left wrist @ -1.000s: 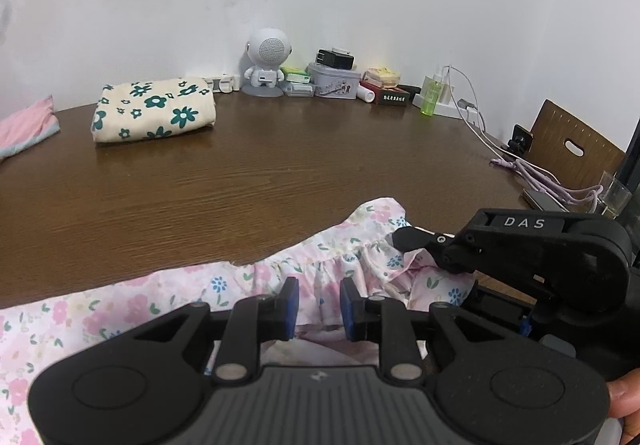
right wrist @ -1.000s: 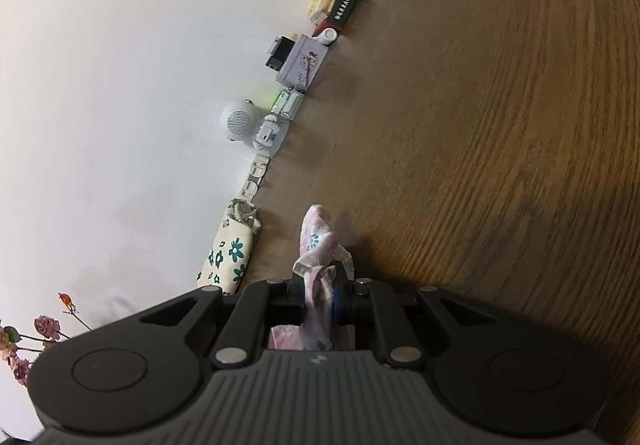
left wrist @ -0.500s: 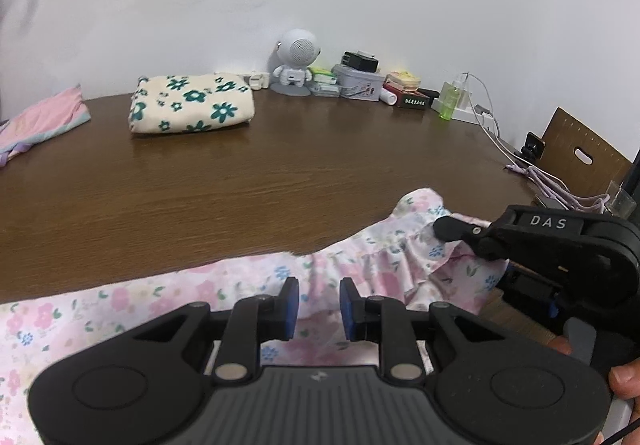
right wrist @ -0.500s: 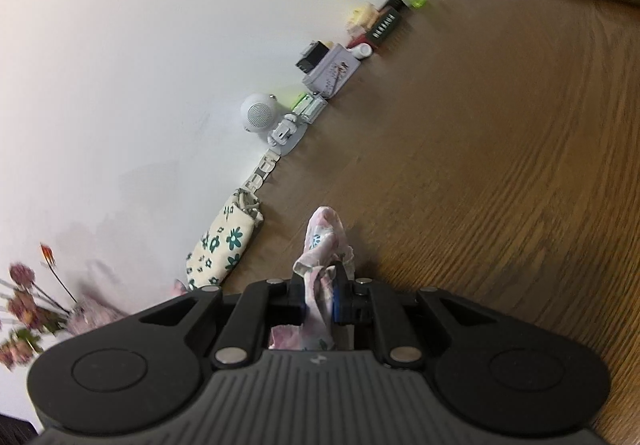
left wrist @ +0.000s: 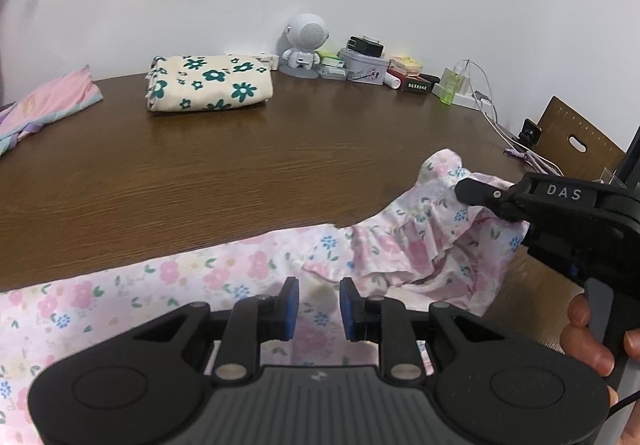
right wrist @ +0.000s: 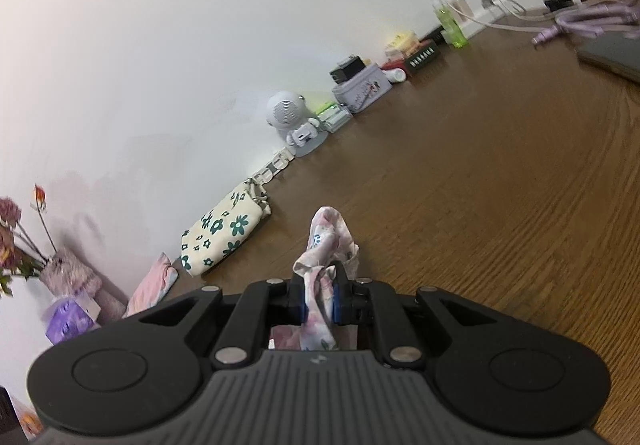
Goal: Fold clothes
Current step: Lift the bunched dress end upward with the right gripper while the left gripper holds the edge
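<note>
A pink floral garment (left wrist: 224,277) with a ruffled hem lies along the near edge of the brown table (left wrist: 248,165). My left gripper (left wrist: 314,305) is open just above the cloth, with nothing between its blue pads. My right gripper (right wrist: 318,295) is shut on a bunched corner of the floral garment (right wrist: 326,241), which sticks up between its fingers. In the left wrist view the right gripper (left wrist: 476,195) pinches the ruffled end at the right and holds it off the table.
A folded cream cloth with green flowers (left wrist: 208,85) and a pink folded cloth (left wrist: 48,101) lie at the back left. A white robot speaker (left wrist: 306,45), tins, boxes, a green bottle (left wrist: 450,87) and cables line the wall. A wooden chair (left wrist: 576,137) stands right.
Both grippers have swung to the right along the table edge. The right gripper has carried the ruffled end of the garment further right, still pinched. The left gripper stays open.
</note>
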Tool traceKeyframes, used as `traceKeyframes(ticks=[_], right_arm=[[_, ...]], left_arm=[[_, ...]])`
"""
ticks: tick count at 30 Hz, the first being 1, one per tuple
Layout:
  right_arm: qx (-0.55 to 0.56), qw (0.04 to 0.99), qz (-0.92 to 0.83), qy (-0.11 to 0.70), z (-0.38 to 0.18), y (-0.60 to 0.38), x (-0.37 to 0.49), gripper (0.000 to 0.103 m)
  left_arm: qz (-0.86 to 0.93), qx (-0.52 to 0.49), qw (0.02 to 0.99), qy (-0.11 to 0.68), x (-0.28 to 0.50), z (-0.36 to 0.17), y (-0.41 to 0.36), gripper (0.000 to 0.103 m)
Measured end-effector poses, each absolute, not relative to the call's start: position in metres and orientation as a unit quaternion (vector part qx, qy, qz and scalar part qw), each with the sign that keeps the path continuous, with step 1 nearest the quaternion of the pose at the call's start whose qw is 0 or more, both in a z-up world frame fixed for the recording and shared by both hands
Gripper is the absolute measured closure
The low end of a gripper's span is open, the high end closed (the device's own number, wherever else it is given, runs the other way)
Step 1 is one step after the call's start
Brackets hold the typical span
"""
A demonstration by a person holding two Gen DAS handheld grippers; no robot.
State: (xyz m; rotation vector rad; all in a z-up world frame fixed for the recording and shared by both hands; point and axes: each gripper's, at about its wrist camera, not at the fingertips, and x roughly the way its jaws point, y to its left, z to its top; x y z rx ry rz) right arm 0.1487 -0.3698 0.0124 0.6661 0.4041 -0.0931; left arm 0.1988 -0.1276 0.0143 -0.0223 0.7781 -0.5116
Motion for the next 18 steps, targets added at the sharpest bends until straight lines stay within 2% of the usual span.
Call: traceKeyframes(ticks=[18], right_arm=[[0.172, 0.968, -0.020, 0.182, 0.036, -0.309, 0.144, 0.093]], left_arm=[[-0.255, -0.006, 0.886, 0.388, 0.197, 0.015, -0.085, 0.083]])
